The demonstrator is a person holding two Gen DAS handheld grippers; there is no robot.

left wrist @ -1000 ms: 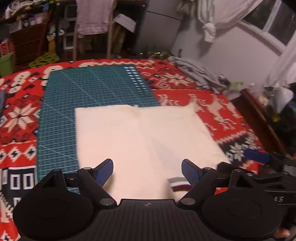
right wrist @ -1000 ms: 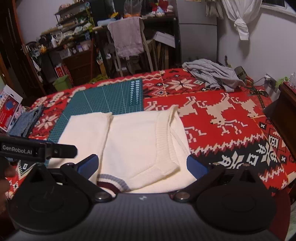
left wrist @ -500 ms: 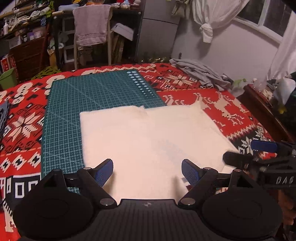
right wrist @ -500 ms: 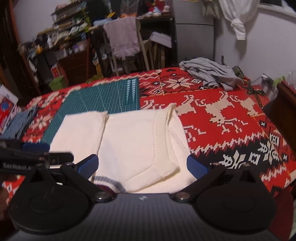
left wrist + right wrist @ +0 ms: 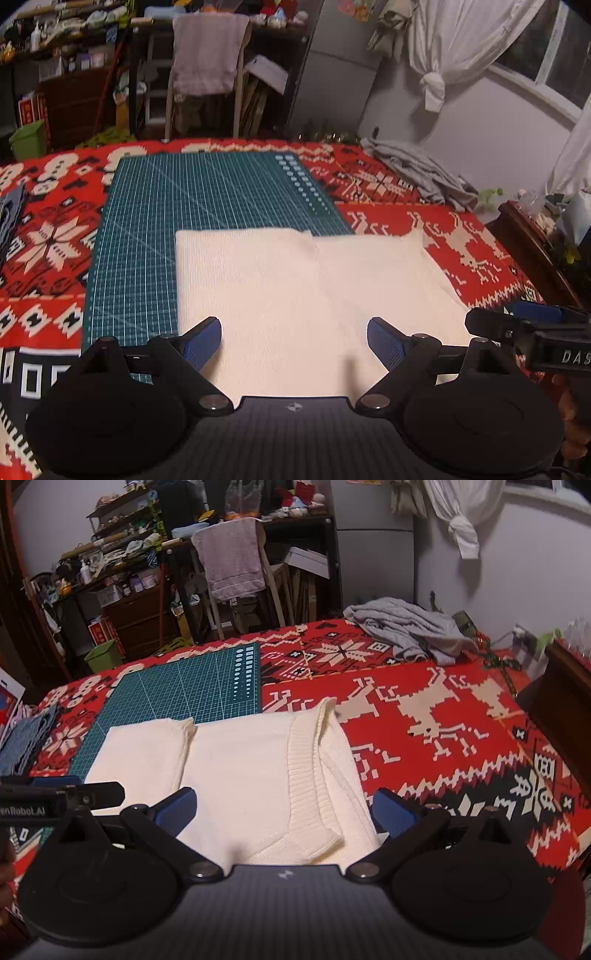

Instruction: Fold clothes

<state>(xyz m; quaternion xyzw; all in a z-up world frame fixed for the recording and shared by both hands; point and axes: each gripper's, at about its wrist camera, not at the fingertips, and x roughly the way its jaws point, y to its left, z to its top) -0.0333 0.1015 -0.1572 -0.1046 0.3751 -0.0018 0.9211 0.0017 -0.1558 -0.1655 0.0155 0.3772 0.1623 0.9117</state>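
A cream knit sweater [image 5: 295,284] lies folded flat, half on the green cutting mat [image 5: 192,206] and half on the red patterned blanket [image 5: 461,236]. My left gripper [image 5: 294,341] hovers open over its near edge, nothing between the blue pads. In the right wrist view the sweater [image 5: 243,760] shows its ribbed V-neck band [image 5: 301,760] running toward me. My right gripper [image 5: 282,810] is open above the near edge, empty. Each gripper's tip shows at the side of the other's view.
A crumpled grey garment [image 5: 410,633] lies at the blanket's far right. Folded blue cloth [image 5: 26,738] sits at the left edge. A chair with a pink towel [image 5: 207,59] and cluttered shelves stand beyond the bed. A wooden bedside table [image 5: 535,251] is at right.
Both grippers have pulled back and risen a little. The striped hem seen at the sweater's near edge a second ago is out of sight now.
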